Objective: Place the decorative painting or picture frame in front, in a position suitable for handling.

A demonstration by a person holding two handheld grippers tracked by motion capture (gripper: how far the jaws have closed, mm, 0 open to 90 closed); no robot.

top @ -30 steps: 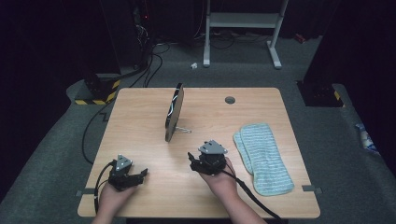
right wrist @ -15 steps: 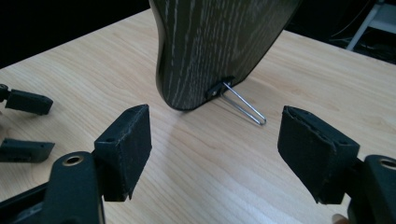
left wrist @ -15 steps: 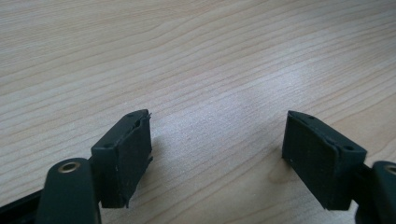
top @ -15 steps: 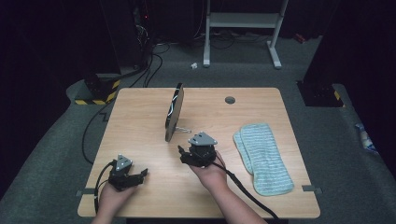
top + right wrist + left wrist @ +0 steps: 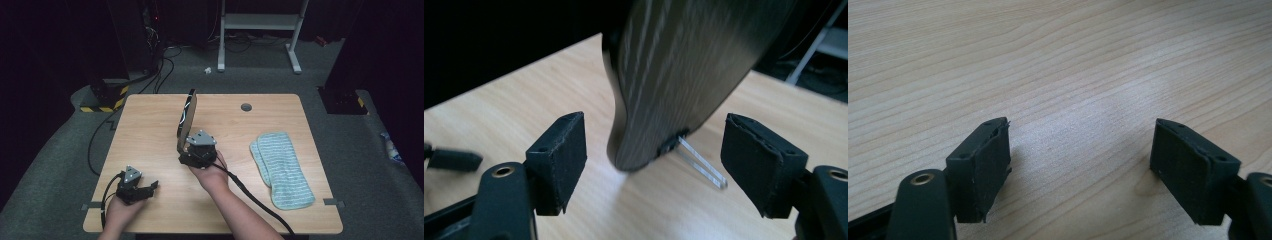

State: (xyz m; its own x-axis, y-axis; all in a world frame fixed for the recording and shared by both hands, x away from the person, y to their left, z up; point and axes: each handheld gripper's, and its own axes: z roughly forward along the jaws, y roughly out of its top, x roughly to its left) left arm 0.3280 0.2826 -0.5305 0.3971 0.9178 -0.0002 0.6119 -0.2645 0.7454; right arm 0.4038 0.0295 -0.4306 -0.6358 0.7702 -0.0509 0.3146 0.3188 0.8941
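From the high view, the right gripper (image 5: pixel 192 152) is just at the near end of the dark oval mirror (image 5: pixel 186 120), which stands on its edge in the middle of the wooden table (image 5: pixel 150 130). Its long side runs from near to far. I think the grab has not happened yet. The left gripper (image 5: pixel 142 189) rests apart, near the front edge.

In the left gripper view, the jaws are wide apart over bare wood, with nothing between them.

In the right gripper view, the jaws are spread wide around the mirror's (image 5: pixel 684 75) bottom end and its thin wire stand (image 5: pixel 701 167), not touching.
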